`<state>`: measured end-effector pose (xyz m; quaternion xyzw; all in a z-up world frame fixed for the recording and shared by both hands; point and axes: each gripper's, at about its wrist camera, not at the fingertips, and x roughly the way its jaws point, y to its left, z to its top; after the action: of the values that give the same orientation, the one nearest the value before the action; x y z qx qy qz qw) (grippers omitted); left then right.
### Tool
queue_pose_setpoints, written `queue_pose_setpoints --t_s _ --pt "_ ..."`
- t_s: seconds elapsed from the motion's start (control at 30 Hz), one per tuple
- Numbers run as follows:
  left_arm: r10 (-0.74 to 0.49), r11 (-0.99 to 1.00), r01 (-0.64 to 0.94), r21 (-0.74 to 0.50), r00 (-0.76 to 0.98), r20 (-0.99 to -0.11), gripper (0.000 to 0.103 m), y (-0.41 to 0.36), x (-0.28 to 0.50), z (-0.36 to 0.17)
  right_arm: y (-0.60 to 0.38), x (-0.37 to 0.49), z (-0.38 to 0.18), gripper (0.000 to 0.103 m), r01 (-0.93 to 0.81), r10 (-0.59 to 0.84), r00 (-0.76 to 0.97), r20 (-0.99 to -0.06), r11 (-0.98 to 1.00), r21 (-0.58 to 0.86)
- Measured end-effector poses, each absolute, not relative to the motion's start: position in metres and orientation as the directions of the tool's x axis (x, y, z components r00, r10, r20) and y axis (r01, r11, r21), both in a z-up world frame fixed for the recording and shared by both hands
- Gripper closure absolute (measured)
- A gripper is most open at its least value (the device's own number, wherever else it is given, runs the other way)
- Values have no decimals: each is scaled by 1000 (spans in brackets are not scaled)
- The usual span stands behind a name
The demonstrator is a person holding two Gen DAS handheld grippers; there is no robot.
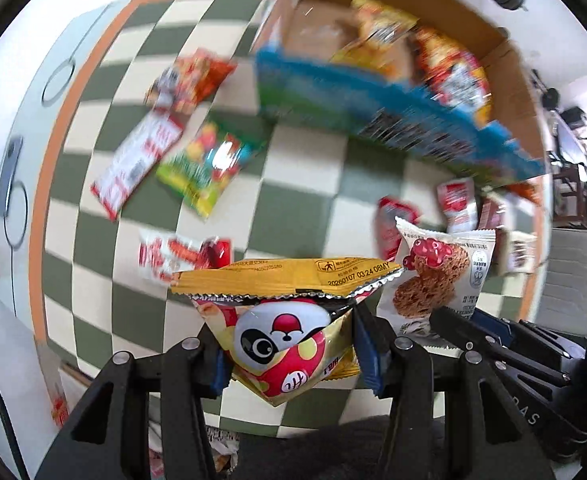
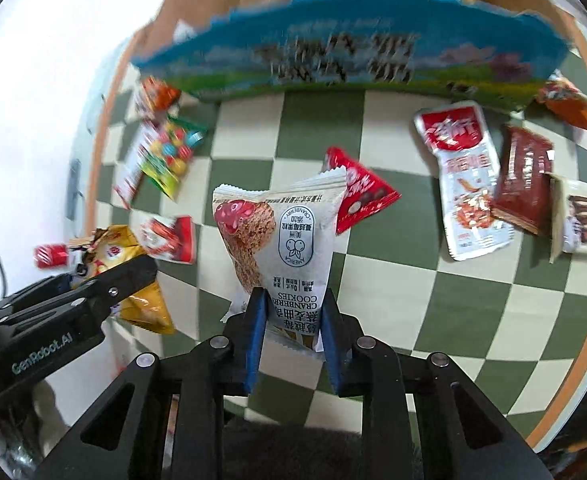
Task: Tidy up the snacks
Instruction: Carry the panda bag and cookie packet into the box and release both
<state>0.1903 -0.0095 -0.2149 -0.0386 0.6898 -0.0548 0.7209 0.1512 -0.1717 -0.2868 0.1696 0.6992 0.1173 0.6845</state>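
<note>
My left gripper point(image 1: 289, 344) is shut on a yellow snack bag with a panda face point(image 1: 281, 336), held above the checkered cloth. The same yellow bag point(image 2: 137, 276) shows at the left of the right wrist view, in the other gripper's black fingers point(image 2: 93, 296). My right gripper point(image 2: 291, 320) is shut on a white cranberry cookie packet point(image 2: 277, 240), lifted off the cloth; that cookie packet point(image 1: 433, 276) also appears right of the yellow bag. An open cardboard box with a blue printed front point(image 1: 393, 120) holds several snack packs at the far side.
Loose snacks lie on the green-and-cream checkered cloth point(image 2: 413, 288): a green candy bag point(image 1: 209, 164), a red-and-white pack point(image 1: 137, 160), a red triangular pack point(image 2: 361, 192), a white-and-red pouch point(image 2: 465, 184), a brown bar point(image 2: 525, 180). A white table edge point(image 1: 9, 208) runs at the left.
</note>
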Motion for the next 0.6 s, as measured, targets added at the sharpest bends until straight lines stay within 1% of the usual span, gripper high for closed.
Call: queue_pose_setpoints --t_s 0.13,0.33,0.43,0.6 --pt "-162 984 90 -153 94 -982 55 -24 216 -173 -203 157 -241 75 104 447 75 -892 886 453" --pt "-176 975 163 -151 155 -972 55 -46 275 -140 -231 194 -197 75 143 467 197 -862 856 497" --pt "-171 973 183 -141 162 -972 55 -55 309 -135 -246 219 -190 75 165 455 236 -859 852 497" --pt "-164 972 187 -143 103 -981 55 -60 367 -153 -254 266 -210 75 208 450 237 -861 842 497"
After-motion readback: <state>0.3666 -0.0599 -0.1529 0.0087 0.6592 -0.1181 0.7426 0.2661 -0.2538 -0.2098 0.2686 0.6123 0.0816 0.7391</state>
